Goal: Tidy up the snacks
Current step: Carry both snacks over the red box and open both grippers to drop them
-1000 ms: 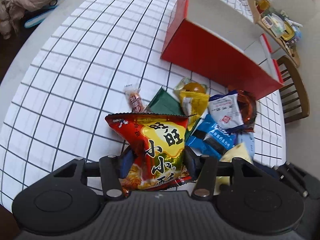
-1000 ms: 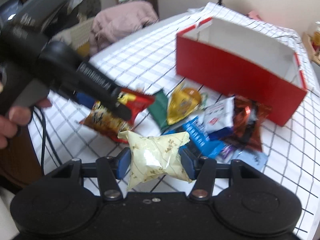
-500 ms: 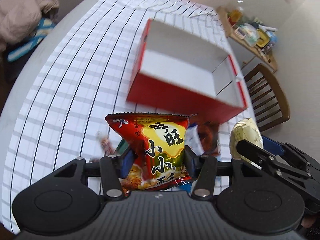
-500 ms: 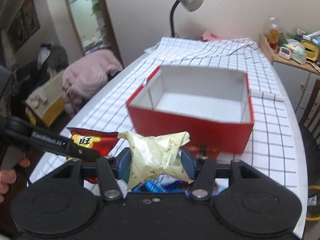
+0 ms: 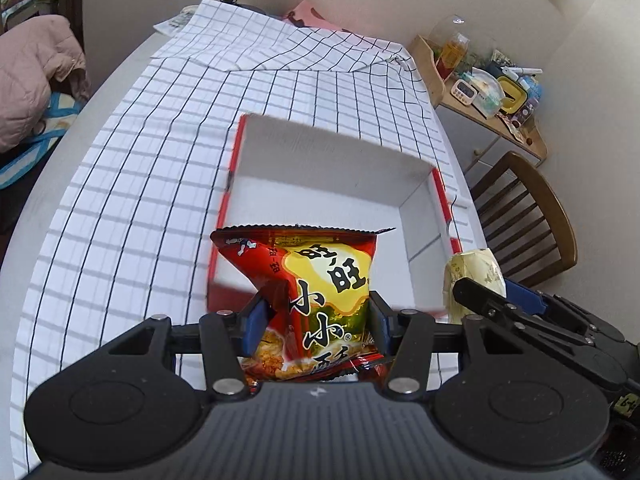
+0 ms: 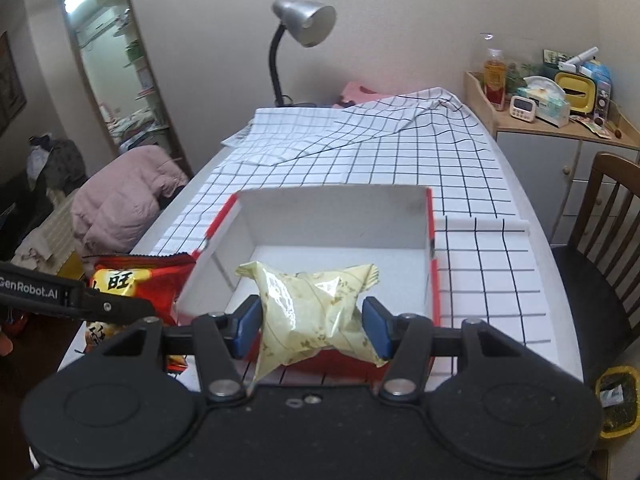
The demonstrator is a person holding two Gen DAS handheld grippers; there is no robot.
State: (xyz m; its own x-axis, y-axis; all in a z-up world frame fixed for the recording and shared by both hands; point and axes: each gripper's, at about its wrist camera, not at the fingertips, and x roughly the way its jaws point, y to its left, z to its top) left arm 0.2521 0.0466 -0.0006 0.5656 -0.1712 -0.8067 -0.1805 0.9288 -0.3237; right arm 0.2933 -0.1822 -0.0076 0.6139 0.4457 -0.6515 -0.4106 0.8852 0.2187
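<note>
Your left claw [image 5: 314, 316] grips the red foil snack bag [image 5: 316, 292], your right claw [image 6: 310, 322] the pale crinkled packet [image 6: 312, 312]; release before the red-walled white cardboard box [image 6: 340, 220] and both may spill onto the desk.

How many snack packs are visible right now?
2. The red snack bag is clamped in the left claw; the pale yellow packet in the right claw. Both hover at the red box; others may be hidden.

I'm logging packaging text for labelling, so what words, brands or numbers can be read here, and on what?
"旺旺" and "小小酥": on the red and yellow crinkled snack bag held in the left gripper.
"GenRobot.AI": on the left gripper's black finger, seen from the right wrist view.
Pale yellow patterned snack packet in the right gripper: no readable text.
Shelf items: too small.
</note>
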